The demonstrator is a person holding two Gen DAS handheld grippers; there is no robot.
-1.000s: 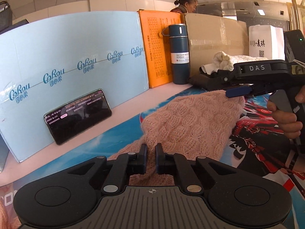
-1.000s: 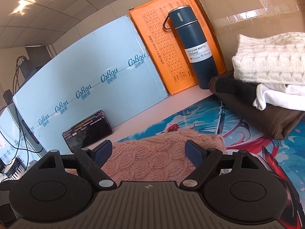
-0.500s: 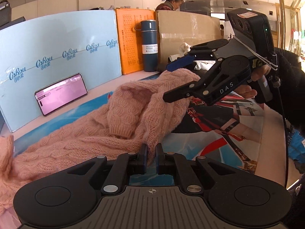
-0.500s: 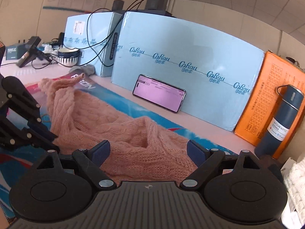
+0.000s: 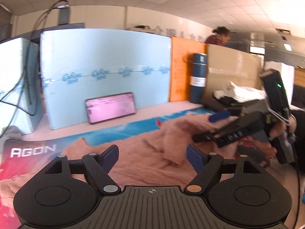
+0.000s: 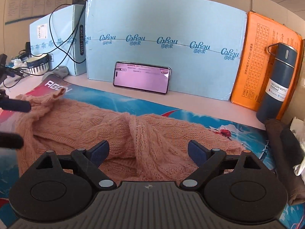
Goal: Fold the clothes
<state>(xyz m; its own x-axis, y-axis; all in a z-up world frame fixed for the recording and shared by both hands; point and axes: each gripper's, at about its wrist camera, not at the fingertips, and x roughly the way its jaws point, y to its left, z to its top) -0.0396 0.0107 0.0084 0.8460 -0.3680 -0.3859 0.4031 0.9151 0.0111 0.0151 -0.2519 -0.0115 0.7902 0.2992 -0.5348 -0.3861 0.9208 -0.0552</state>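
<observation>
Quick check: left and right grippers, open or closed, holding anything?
Left gripper: open, holding nothing, above the pink sweater.
Right gripper: open, holding nothing.

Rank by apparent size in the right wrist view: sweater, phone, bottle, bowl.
1. sweater
2. bottle and phone: too alike to rank
3. bowl, though it sits farthest away

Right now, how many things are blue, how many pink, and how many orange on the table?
Blue: 3, two boxes and a bottle
Pink: 1, the sweater
Orange: 1, the board
Total: 5
</observation>
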